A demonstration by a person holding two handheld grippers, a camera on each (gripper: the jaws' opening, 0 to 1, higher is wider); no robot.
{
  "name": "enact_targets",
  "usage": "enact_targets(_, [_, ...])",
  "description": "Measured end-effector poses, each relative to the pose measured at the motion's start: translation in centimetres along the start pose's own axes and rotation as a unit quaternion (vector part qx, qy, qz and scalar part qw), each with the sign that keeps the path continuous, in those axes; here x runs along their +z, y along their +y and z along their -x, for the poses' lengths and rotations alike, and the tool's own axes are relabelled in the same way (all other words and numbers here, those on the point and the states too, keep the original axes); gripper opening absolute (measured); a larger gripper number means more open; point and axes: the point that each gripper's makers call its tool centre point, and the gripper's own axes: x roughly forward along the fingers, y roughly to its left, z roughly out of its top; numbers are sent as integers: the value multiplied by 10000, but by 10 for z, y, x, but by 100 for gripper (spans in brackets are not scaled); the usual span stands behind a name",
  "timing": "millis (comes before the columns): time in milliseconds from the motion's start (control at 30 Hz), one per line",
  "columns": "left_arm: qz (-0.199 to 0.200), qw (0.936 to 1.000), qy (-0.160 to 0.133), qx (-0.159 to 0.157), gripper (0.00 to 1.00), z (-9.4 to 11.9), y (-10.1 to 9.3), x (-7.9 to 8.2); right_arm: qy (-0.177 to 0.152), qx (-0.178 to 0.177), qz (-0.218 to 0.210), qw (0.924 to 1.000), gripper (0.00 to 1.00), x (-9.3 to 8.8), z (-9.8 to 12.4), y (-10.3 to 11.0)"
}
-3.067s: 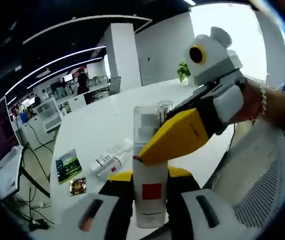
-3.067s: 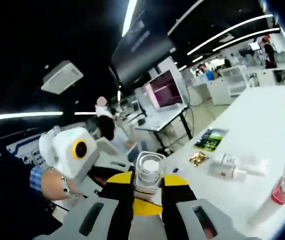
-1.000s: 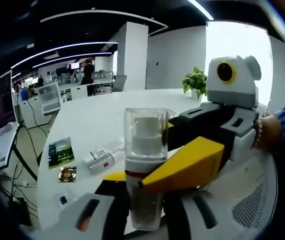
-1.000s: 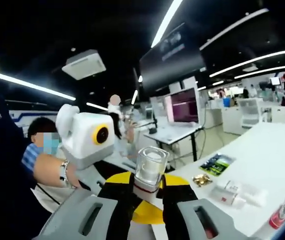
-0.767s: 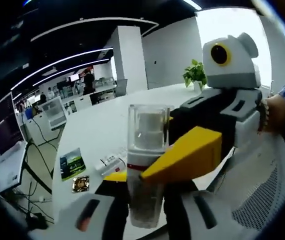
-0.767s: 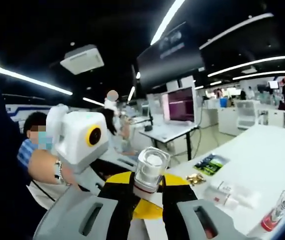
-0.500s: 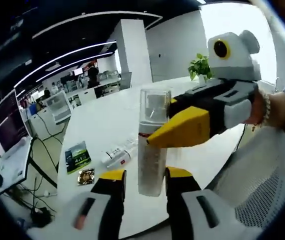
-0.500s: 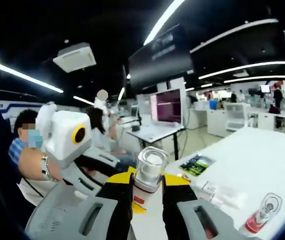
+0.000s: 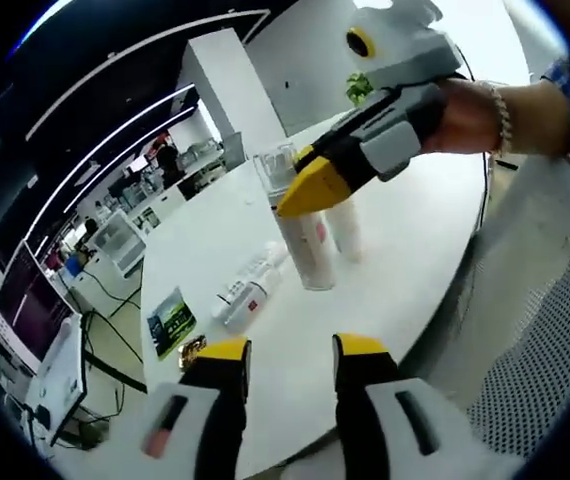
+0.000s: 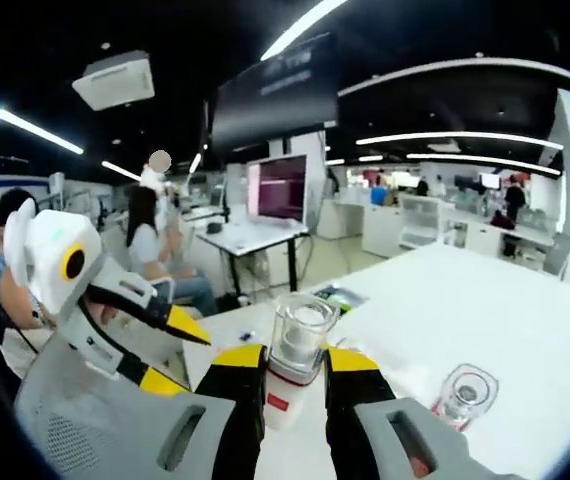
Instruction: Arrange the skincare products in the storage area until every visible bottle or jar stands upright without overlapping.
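open office with white round table (image 9: 405, 250), ceiling strip lights (image 10: 295, 25), desks (image 10: 255, 235)

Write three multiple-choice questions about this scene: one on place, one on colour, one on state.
1. Where does the green leaflet lie? A on the white table B on a chair C in a claw
2. What colour is the cap of the spray bottle? A red B clear C black
3. How is the left claw? A open, empty B shut on a bottle C shut on a leaflet
Answers: 1A, it lies flat on the tabletop; 2B, the pump shows through it; 3A, its jaws stand apart, nothing between.
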Motion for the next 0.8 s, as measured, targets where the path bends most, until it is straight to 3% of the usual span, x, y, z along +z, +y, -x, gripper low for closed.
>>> enact_targets(100, [166, 9998, -47, 72, 31, 1, 7, 0, 398, -242, 158, 9988, 16, -21, 11, -12])
enact_targets(167, [252, 9996, -103, 72, 31, 2, 8, 1, 493, -321, 196, 9981, 16, -29, 15, -15])
enact_targets(400, [171, 9997, -96, 161, 30, 3, 9, 0, 1163, -878, -130, 9892, 16, -68, 25, -32])
enact_targets(667, [223, 9994, -77, 234, 30, 6, 10, -2, 1301, -1302, -310, 9824, 16, -91, 25, -46])
enact_targets(800, [139, 9995, -71, 263, 30, 6, 10, -3, 1060, -1454, -61, 9836, 16, -84, 23, -52])
